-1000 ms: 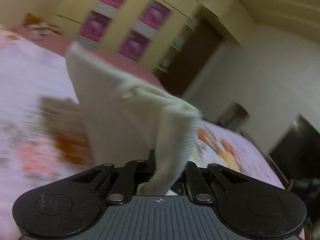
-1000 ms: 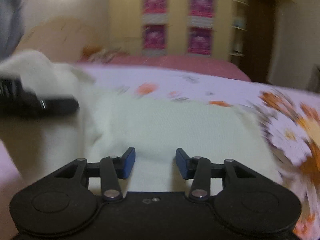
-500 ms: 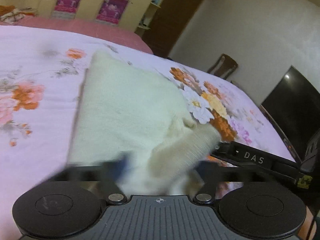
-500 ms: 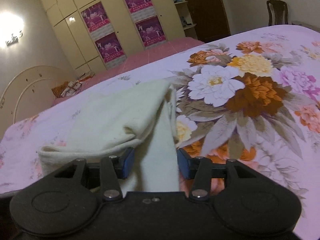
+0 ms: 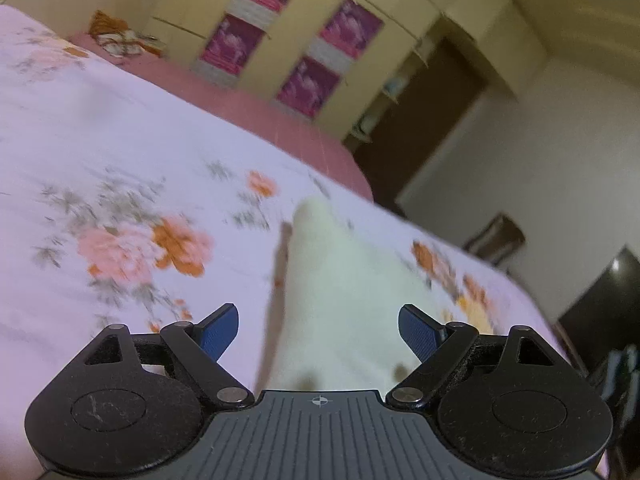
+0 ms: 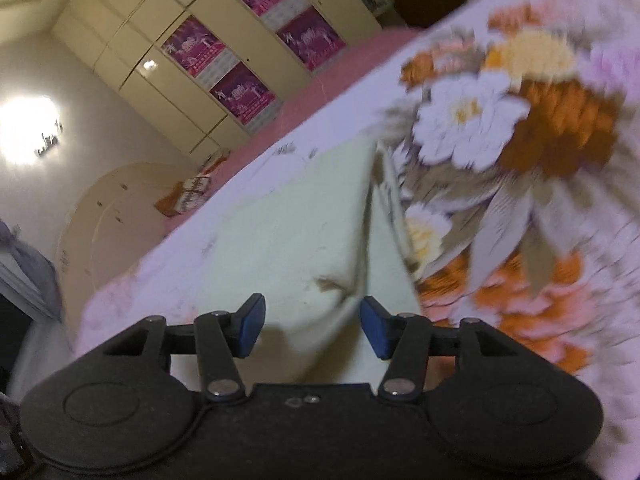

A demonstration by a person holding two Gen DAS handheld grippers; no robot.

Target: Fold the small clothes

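Note:
A cream knitted garment [image 5: 340,292] lies folded on the floral bedsheet [image 5: 120,184], blurred by motion. My left gripper [image 5: 319,332] is open wide just over the garment's near end, and its blue pads [image 5: 218,332] touch nothing. In the right wrist view the same garment [image 6: 280,232] shows a folded flap edge running up the middle. My right gripper [image 6: 313,331] is tilted over the near end, its jaws opening. The fold edge sits between the blue pads [image 6: 376,332], which do not press on it.
A cream wardrobe with magenta posters [image 5: 296,44] stands past the pink bed end [image 5: 280,120]. A dark doorway [image 5: 420,128], a chair [image 5: 496,236] and a dark screen [image 5: 600,300] are on the right. In the right view are a headboard [image 6: 120,208] and a wall lamp [image 6: 28,128].
My left gripper let go of the garment and opened wide; the garment dropped flat onto the bed. My right gripper rolled and its jaws widened off the cloth.

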